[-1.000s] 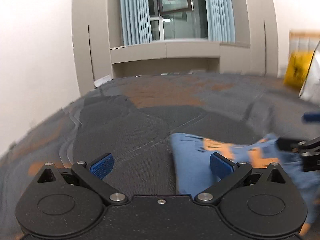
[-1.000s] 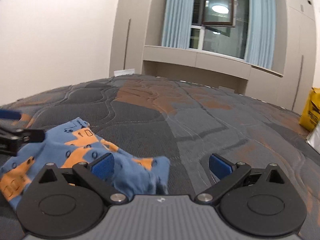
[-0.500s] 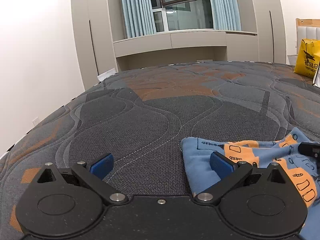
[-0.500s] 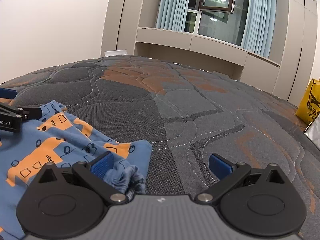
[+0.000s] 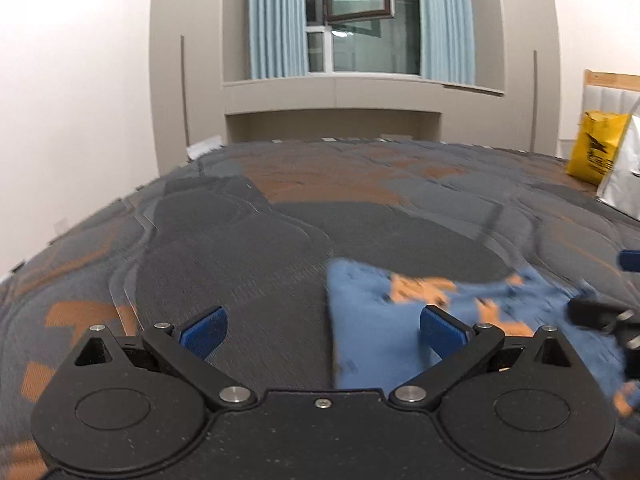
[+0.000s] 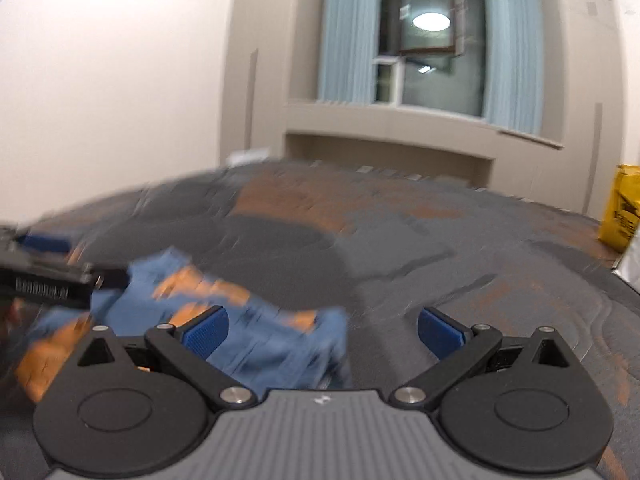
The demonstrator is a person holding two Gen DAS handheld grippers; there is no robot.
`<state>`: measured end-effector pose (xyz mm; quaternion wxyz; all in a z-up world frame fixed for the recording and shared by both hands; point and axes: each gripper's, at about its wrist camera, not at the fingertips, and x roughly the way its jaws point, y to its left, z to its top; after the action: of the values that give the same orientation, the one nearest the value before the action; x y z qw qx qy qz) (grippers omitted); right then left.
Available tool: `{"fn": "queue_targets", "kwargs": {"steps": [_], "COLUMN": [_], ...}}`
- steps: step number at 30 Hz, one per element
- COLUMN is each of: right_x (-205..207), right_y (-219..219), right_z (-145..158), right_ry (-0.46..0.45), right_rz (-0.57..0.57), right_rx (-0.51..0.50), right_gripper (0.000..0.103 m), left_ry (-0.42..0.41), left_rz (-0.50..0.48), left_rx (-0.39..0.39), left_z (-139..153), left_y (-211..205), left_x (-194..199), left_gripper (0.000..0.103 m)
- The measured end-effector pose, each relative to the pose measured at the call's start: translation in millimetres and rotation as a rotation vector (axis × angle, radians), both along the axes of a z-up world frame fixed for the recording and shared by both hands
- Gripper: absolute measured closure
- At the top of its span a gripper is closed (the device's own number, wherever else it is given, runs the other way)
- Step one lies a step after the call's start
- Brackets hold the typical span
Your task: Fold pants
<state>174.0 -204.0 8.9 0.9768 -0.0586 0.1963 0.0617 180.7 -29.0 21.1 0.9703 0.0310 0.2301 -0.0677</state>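
Observation:
Small blue pants with orange print (image 5: 384, 320) lie crumpled on a grey and orange quilted bed (image 5: 260, 248). My left gripper (image 5: 322, 326) is open and empty above the pants' left edge, its right pad (image 5: 440, 326) over the cloth. My right gripper (image 6: 320, 330) is open and empty above the right end of the pants (image 6: 256, 340), its left pad (image 6: 204, 332) over the cloth. Each gripper shows in the other's view, the right one (image 5: 600, 316) and the left one (image 6: 52, 276). Both views are blurred.
A yellow bag (image 5: 592, 156) and a white bag (image 5: 624, 180) stand at the bed's far right edge. A window with blue curtains (image 5: 360, 28) and beige cabinets fill the far wall. A white wall is at the left.
Both wrist views have tilted up and blurred, and the bed and pants sit lower in frame. Both grippers stay open. The pants look more bunched than half a second ago.

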Motion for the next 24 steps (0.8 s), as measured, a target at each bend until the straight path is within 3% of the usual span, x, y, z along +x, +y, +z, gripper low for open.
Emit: {"fn": "queue_targets", "kwargs": {"steps": [2, 6, 7, 9, 14, 18, 24], "right_x": [-8, -18, -17, -15, -12, -20, -25], "right_y": [2, -8, -11, -19, -31, -40, -43], "right_z": [-6, -17, -19, -20, -29, -34, -34], "right_ry": [0.025, 0.077, 0.103, 0.133, 0.194, 0.193, 0.179], "right_rz": [-0.019, -0.068, -0.086, -0.091, -0.080, -0.082, -0.078], "right_rx": [-0.025, 0.021, 0.040, 0.093, 0.178, 0.259, 0.285], "right_gripper": [0.000, 0.000, 0.000, 0.000, 0.000, 0.000, 0.000], "left_ry": [0.024, 0.093, 0.116, 0.111, 0.120, 0.125, 0.123], "left_rz": [-0.015, -0.023, -0.028, -0.034, -0.037, -0.041, -0.042], "left_rx": [-0.011, -0.038, -0.079, -0.126, -0.129, -0.151, -0.153], "left_z": [-6, -28, -32, -32, -36, -36, -37], "left_y": [0, 6, 10, 17, 18, 21, 22], "left_x": [-10, -12, -12, -13, -12, -11, -11], "left_gripper": [0.001, 0.000, 0.000, 0.000, 0.000, 0.000, 0.000]}}
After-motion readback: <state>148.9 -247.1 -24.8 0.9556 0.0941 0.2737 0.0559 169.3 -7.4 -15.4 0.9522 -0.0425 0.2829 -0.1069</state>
